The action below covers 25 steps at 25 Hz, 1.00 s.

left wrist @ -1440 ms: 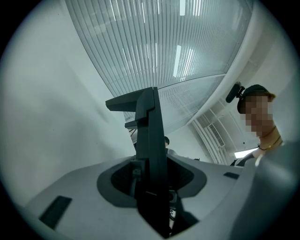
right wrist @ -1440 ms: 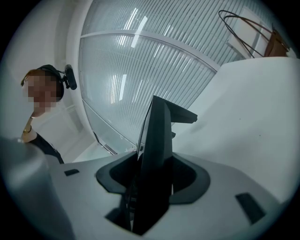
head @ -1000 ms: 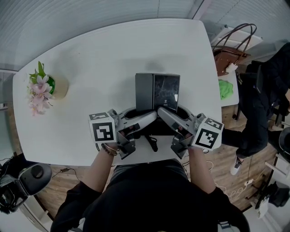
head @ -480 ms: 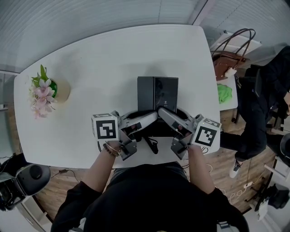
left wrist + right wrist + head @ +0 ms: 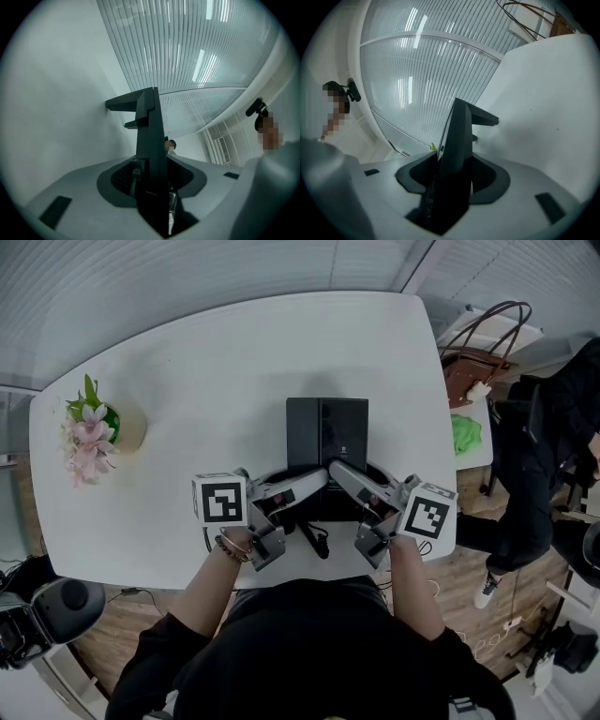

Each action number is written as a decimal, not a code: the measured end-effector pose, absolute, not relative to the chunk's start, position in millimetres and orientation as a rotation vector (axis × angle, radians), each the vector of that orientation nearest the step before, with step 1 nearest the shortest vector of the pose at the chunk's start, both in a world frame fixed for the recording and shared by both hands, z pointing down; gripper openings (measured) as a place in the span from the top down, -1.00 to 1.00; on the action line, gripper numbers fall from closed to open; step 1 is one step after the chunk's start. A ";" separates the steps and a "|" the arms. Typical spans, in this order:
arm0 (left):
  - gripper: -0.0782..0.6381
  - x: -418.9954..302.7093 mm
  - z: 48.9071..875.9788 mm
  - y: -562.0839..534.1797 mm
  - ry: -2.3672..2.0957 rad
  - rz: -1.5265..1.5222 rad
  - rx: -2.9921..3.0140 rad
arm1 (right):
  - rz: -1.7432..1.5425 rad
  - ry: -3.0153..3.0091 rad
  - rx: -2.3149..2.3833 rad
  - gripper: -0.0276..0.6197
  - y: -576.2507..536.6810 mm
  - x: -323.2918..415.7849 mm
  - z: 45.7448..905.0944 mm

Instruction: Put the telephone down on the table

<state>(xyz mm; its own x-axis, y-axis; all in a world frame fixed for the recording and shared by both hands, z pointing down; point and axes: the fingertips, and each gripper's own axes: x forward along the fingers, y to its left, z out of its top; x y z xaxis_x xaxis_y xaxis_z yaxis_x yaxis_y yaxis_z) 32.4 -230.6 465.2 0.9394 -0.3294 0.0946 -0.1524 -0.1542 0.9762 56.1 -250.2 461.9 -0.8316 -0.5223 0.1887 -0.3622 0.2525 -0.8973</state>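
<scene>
Near: left tongs [image 5: 314,482] and right tongs [image 5: 339,474] converge tip to tip, each pinching near edge of black telephone [image 5: 326,432]. Telephone extends far from tips, over near-middle of white worktop [image 5: 234,362]; both hands equally close. Touching worktop or not: cannot tell. Gripper views show telephone edge-on, wedged between jaws. Head view alone shows broad face. Flower pot [image 5: 94,423] far left.

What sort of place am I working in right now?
Most likely an office or meeting room: a white table with rounded corners, a ribbed translucent partition wall behind it, and a handbag on a side desk. A pot of flowers sits on the table.
</scene>
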 end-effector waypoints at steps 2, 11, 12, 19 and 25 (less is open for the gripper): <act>0.25 32.6 465.7 -230.4 -0.360 -0.163 1.727 | -1.636 2.366 -0.839 0.27 -250.4 55.8 463.0; 0.25 37.0 466.3 -231.8 -0.381 -0.149 1.713 | -1.660 2.356 -0.829 0.28 -252.8 58.2 466.0; 0.25 36.8 466.8 -232.1 -0.386 -0.145 1.713 | -1.661 2.351 -0.823 0.28 -253.2 58.4 466.7; 0.22 36.6 468.5 -233.2 -0.435 -0.118 1.727 | -1.681 2.321 -0.787 0.29 -254.0 56.7 465.7; 0.16 35.7 471.3 -234.4 -0.489 -0.072 1.752 | -1.718 2.260 -0.734 0.31 -252.5 52.6 463.5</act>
<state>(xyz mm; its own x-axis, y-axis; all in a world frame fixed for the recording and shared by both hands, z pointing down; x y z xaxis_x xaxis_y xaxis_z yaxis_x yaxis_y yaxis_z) 35.7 -234.4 471.3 0.9082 -0.3606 0.2127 -0.2837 -0.1566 0.9460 52.6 -252.5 463.5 -0.8543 -0.5032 0.1300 -0.2597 0.1968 -0.9454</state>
